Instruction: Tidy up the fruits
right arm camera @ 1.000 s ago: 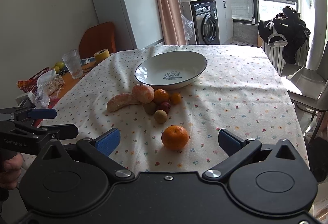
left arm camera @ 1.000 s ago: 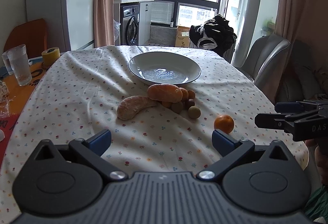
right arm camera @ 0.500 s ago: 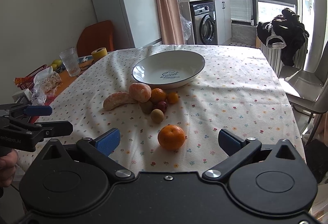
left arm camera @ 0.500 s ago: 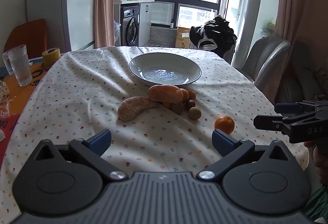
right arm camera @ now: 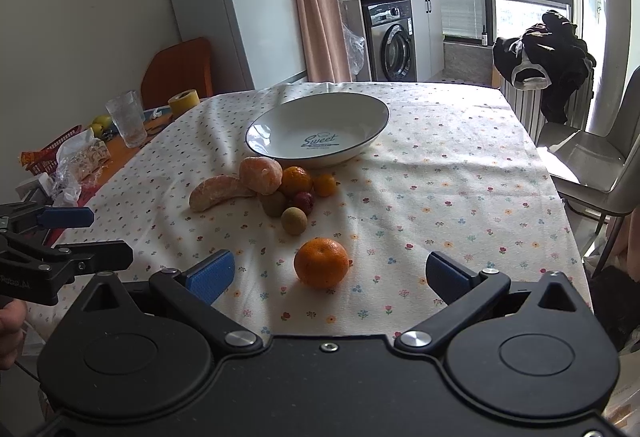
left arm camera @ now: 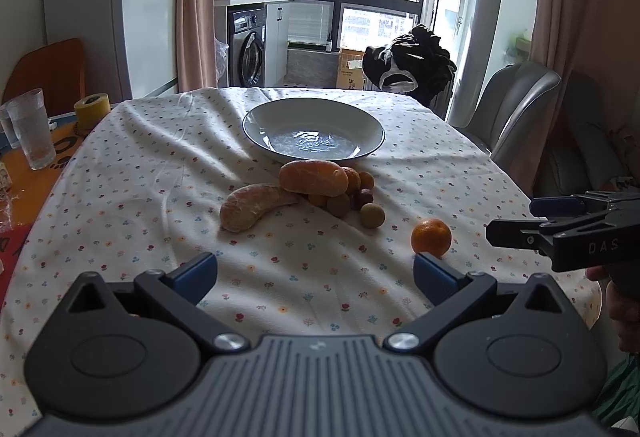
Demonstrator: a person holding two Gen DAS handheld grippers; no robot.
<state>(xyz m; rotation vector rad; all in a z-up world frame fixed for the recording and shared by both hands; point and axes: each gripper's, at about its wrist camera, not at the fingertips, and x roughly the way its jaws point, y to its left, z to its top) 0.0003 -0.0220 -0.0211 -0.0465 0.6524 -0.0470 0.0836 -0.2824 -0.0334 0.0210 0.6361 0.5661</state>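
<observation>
Flowered tablecloth [right arm camera: 460, 173] covers the table; a white plate [right arm camera: 276, 125] sits at 12 o'clock, empty; fruit pile [right arm camera: 276, 189] just below it; a lone orange [right arm camera: 322, 263] lies between the right gripper's [right arm camera: 326, 273] spread fingers, untouched; left gripper [left arm camera: 316, 273] also gapes wide, holding nothing.

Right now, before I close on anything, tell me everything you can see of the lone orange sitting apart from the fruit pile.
The lone orange is a small round mandarin with glossy, dimpled, unpeeled skin and a small dimple facing up. It rests on the flowered tablecloth, clear of the fruit pile and nearer than the empty plate. Nothing grips it: the right tongs stand open, it lies just ahead of the gap between the pads, left of centre. The open left tongs are off to its left.
</observation>
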